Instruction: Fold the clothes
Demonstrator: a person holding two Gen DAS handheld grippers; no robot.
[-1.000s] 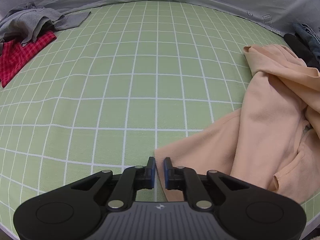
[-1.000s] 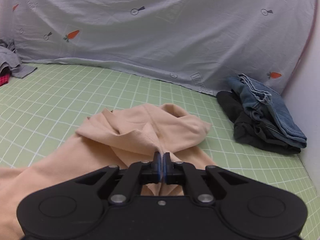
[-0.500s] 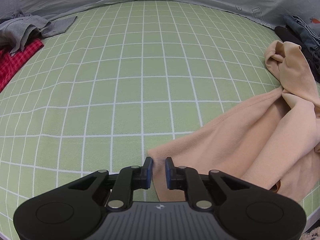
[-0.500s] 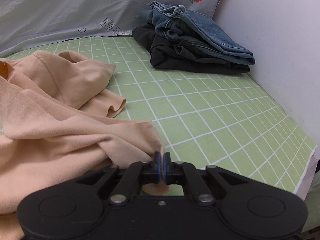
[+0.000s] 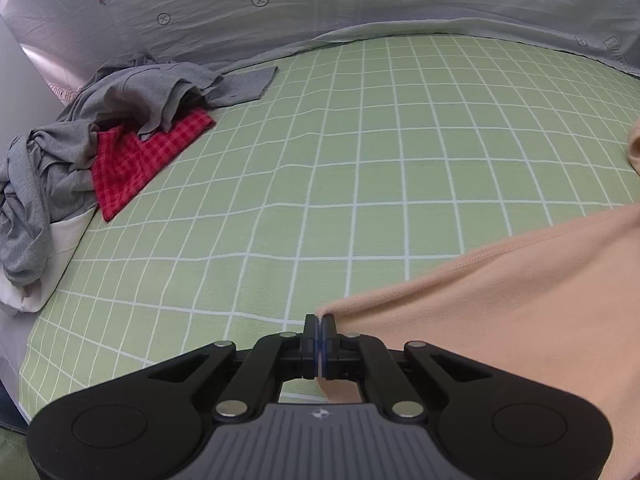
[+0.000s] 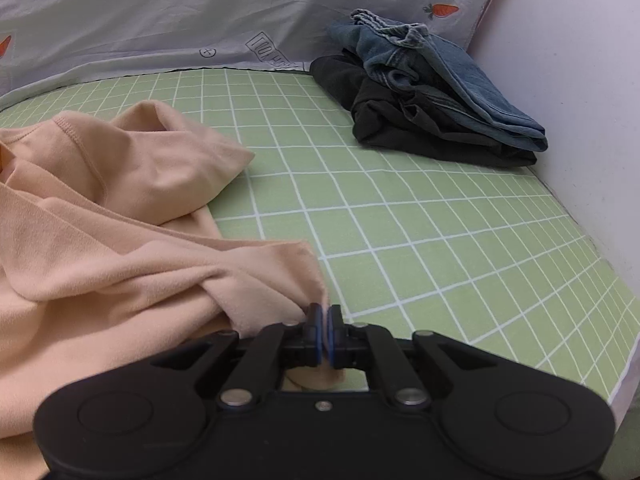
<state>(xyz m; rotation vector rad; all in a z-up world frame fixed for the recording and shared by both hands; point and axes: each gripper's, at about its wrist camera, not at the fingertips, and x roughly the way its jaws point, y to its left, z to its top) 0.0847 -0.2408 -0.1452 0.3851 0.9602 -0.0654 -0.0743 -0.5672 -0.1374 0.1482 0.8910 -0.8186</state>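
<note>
The left black two-finger gripper (image 5: 320, 326) has its blue-padded jaws pressed together on a corner of the soft peach knit garment (image 5: 520, 304), whose hemmed edge runs up and away to the gripper's right. The right black two-finger gripper (image 6: 325, 320) is likewise clamped on a pinch of the same peach garment (image 6: 120, 240); the cloth bunches just left of its jaws and a small fold hangs beneath them. From the right gripper the garment spreads leftward in loose ridges, with a ribbed neckline and a rounded fold lying farther ahead on the left.

Both grippers sit over the light green sheet with a white grid (image 5: 360, 160), which lies bare directly ahead of each. Far ahead and left of the left gripper, a crumpled grey shirt (image 5: 132, 96) is heaped partly over a red checked cloth (image 5: 140, 160), beside a white pillow edge (image 5: 56, 256). Far ahead and right of the right gripper, folded blue jeans (image 6: 436, 68) rest on top of a folded black garment (image 6: 412, 124), close against the white wall (image 6: 580, 120). Farthest off, a pale grey sheet printed with carrots (image 6: 160, 12) hangs behind the bed.
</note>
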